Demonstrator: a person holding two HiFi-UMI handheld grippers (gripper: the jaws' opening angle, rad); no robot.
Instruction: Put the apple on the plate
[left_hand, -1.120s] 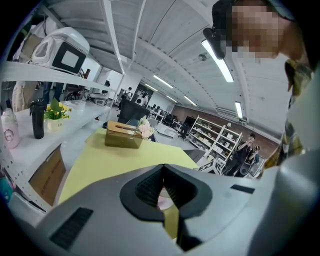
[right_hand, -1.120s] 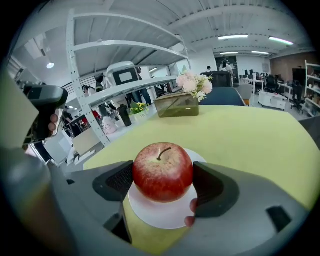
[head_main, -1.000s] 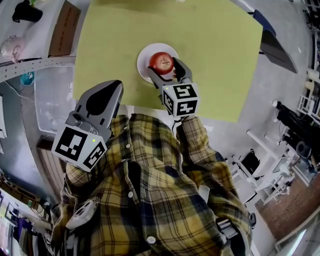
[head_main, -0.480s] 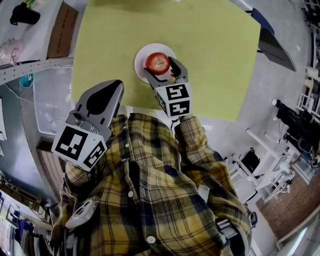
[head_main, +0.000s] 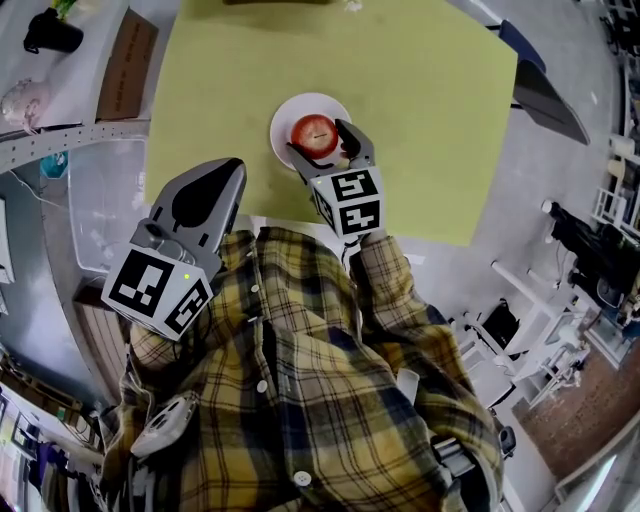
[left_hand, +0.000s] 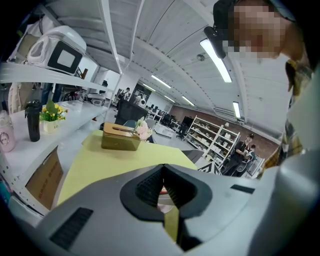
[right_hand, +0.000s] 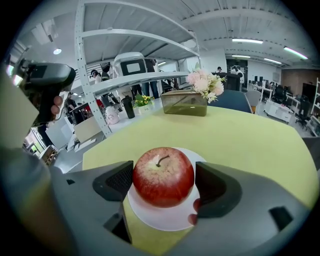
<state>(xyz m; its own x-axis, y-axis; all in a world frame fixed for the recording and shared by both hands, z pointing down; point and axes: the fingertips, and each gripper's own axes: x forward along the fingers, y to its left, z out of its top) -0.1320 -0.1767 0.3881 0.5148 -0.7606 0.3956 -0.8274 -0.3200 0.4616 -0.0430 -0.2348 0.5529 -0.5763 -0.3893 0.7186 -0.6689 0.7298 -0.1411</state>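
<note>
A red apple (head_main: 314, 133) (right_hand: 163, 176) sits low over the white plate (head_main: 289, 113) (right_hand: 165, 220), near the front edge of the yellow-green table mat (head_main: 430, 90). My right gripper (head_main: 318, 140) (right_hand: 164, 181) is shut on the apple, one pad against each side, and the apple's underside looks to be at the plate's surface. My left gripper (head_main: 228, 172) (left_hand: 162, 167) is held back near the person's chest, left of the plate, shut and empty. Through its jaws the left gripper view shows only a sliver of the plate.
A tissue box with pink flowers (right_hand: 186, 102) (left_hand: 120, 137) stands at the far end of the mat. A metal shelf (head_main: 60, 130) with a cardboard box (head_main: 128, 60) and a clear bin (head_main: 100, 195) lies to the left. A dark chair (head_main: 545, 95) stands at the right.
My right gripper has carried the apple slightly left and down onto the middle of the plate. The left gripper has stayed in place.
</note>
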